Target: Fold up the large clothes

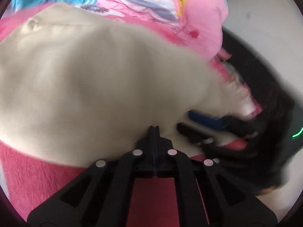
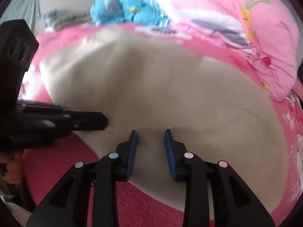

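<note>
Garment [image 2: 161, 87], beige, spread flat across bed [image 2: 62, 164], near edge. Left hand-held gripper [image 1: 153, 130] clenched at hem; right hand-held gripper [image 2: 151, 133] parted above cloth, unpinched. Next, probably: pinch hem, fold over.

Soft, even daylight throughout, fairly bright, without glare. Heavy motion blur across the beige garment [image 1: 85, 79] and the far quilt [image 2: 255, 37]; only a faint shadow under the right tongs [image 2: 151, 132]. Strong fisheye bending and dark vignetting at every picture corner.
</note>
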`<control>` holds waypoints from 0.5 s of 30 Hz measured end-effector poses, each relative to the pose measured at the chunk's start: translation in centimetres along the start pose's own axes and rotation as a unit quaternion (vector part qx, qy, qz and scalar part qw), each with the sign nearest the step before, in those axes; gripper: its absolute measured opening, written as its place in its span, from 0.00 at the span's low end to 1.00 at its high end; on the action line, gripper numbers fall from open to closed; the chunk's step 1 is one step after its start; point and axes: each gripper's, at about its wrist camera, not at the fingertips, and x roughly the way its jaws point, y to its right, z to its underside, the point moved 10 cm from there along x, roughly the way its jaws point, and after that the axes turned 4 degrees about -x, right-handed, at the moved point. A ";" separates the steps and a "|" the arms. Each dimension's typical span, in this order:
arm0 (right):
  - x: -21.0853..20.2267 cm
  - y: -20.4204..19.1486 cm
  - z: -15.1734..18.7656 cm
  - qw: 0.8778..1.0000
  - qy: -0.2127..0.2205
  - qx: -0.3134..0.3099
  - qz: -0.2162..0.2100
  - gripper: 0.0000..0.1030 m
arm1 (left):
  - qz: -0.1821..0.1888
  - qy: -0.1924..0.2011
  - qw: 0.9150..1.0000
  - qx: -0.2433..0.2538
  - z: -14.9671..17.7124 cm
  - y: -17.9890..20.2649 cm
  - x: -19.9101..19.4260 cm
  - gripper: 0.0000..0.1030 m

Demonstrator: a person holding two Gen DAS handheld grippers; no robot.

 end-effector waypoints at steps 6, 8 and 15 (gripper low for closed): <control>-3.5 2.6 -1.8 0.999 0.012 0.032 0.013 0.29 | -0.007 0.044 0.998 0.033 -3.2 2.8 -3.6 0.03; -4.9 5.2 -3.3 0.996 0.054 0.058 0.034 0.33 | -0.067 0.095 0.990 0.084 -6.5 3.3 -4.0 0.17; 1.2 13.4 0.2 0.987 0.001 0.130 0.097 0.47 | -0.192 -0.002 0.968 0.162 -8.4 -2.1 4.8 0.68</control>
